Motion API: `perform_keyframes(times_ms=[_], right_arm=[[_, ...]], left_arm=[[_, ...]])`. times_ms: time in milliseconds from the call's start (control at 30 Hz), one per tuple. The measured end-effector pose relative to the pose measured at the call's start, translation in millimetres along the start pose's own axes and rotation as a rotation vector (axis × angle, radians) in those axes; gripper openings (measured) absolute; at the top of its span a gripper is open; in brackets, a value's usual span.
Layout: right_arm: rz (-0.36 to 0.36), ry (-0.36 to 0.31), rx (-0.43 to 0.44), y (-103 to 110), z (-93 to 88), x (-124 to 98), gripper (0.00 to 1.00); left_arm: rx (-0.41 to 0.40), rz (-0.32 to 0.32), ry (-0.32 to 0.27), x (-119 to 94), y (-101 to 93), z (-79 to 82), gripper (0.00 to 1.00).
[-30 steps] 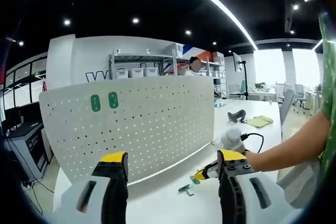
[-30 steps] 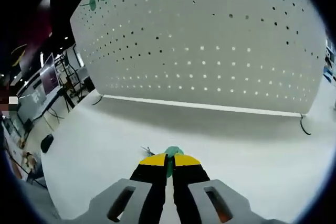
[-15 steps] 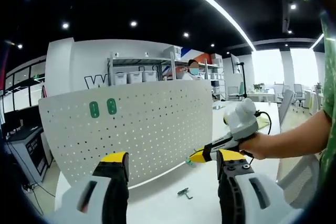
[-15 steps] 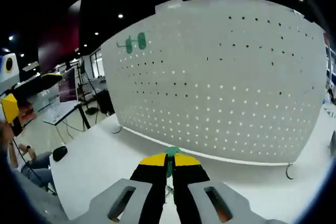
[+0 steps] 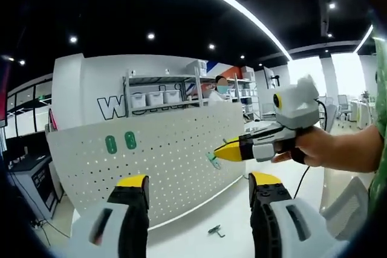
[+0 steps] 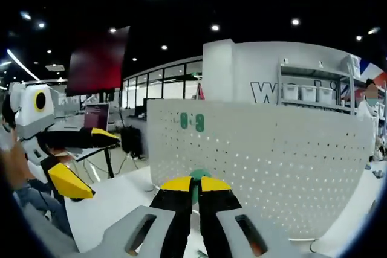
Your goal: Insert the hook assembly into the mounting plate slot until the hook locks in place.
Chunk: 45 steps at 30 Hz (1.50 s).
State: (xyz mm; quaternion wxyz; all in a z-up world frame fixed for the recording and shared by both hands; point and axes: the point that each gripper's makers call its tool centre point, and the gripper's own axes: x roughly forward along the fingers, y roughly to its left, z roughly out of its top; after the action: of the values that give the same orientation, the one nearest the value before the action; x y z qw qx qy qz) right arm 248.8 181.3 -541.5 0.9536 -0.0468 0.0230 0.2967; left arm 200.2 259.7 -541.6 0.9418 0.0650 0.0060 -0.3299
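In the right gripper view, the right gripper (image 6: 195,183) rises from the bottom centre, its yellow-tipped jaws pinching a small green hook (image 6: 199,176) — only a rounded green nub shows above the tips. In the left gripper view that same hook (image 5: 213,160) hangs as a small green tab off the right gripper's (image 5: 220,153) tip, at centre right, held in front of the pegboard (image 5: 169,155). The left gripper (image 5: 196,188) has its jaws spread wide at the bottom of its own view, holding nothing. Between them, low on the white table (image 5: 199,225), lies a second small hook (image 5: 215,231). Behind stands the white pegboard with two green hooks (image 5: 120,143) already on it, at its upper left — in the right gripper view they (image 6: 191,121) sit near the board's (image 6: 266,161) top.
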Motion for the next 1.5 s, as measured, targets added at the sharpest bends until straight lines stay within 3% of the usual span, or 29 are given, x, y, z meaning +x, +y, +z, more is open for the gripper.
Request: perform_keyframes(times_ms=[233, 600, 833, 1100, 1500], right_arm=[[0.016, -0.109, -0.107, 19.8, 48.9, -19.9, 0.01], [0.037, -0.204, -0.180, 37.4, 80.2, -39.7, 0.01], [0.041, -0.225, -0.198, 39.9, 84.9, -46.3, 0.01], [0.047, -0.245, -0.214, 44.0, 91.0, -50.7, 0.01], [0.063, -0.263, -0.236, 53.1, 93.8, -54.0, 0.01]], left_arm=[[0.024, -0.008, -0.045, 3.5, -1.6, 25.9, 0.67], [0.033, -0.049, -0.109, 10.1, -11.3, 59.7, 0.61], [0.032, -0.088, -0.121, 12.3, -21.6, 67.4, 0.52], [0.040, -0.145, -0.143, 10.8, -34.4, 74.9, 0.29], [-0.045, -0.197, -0.157, 7.9, -40.1, 76.4, 0.11]])
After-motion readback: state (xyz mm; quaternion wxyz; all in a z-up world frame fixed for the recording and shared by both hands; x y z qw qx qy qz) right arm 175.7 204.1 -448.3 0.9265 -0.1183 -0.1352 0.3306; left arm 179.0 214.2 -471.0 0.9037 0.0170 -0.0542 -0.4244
